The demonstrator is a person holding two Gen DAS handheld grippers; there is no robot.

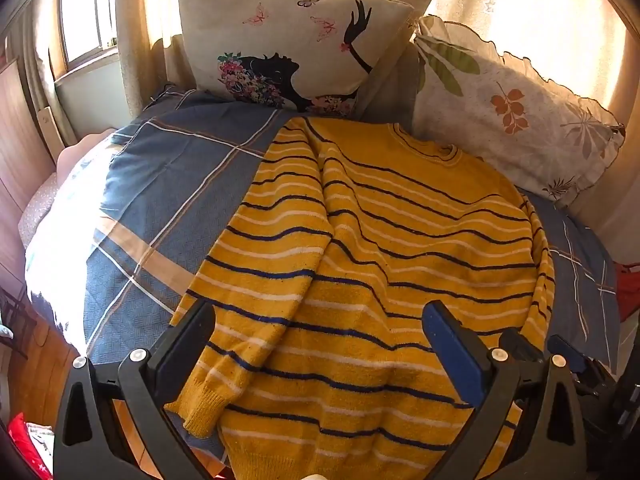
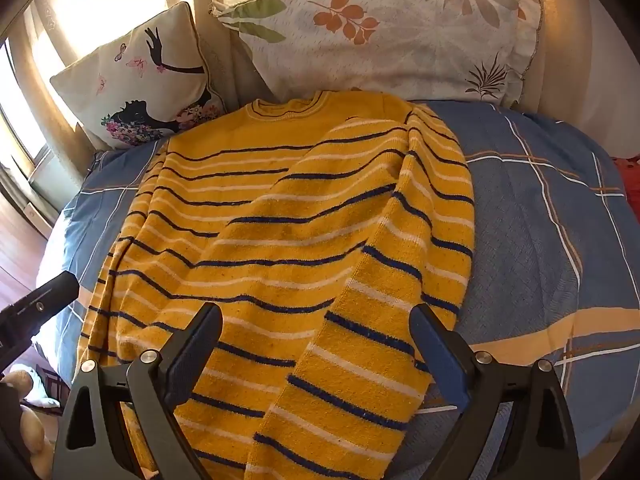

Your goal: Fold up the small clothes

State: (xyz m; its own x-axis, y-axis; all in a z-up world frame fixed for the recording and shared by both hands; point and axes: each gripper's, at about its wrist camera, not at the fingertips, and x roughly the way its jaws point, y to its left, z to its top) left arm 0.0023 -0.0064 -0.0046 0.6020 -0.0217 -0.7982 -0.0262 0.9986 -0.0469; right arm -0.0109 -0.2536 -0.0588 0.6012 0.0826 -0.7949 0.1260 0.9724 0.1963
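Observation:
A yellow sweater [image 1: 400, 240] with dark blue and white stripes lies flat on the bed, collar toward the pillows; it also shows in the right wrist view [image 2: 280, 220]. Both sleeves are folded in over the body: the left sleeve [image 1: 256, 280] ends in a cuff near the bed's front edge, and the right sleeve [image 2: 360, 340] runs down toward the hem. My left gripper [image 1: 320, 320] is open and empty above the lower left part. My right gripper [image 2: 316, 320] is open and empty above the lower right part.
The bed has a blue plaid cover [image 1: 160, 200], also in the right wrist view [image 2: 540, 220]. A cushion with a woman's silhouette [image 1: 288, 40] and a leaf-print pillow [image 1: 520, 112] lean at the head. Curtains and a window [image 1: 84, 12] stand behind. Wooden floor lies left.

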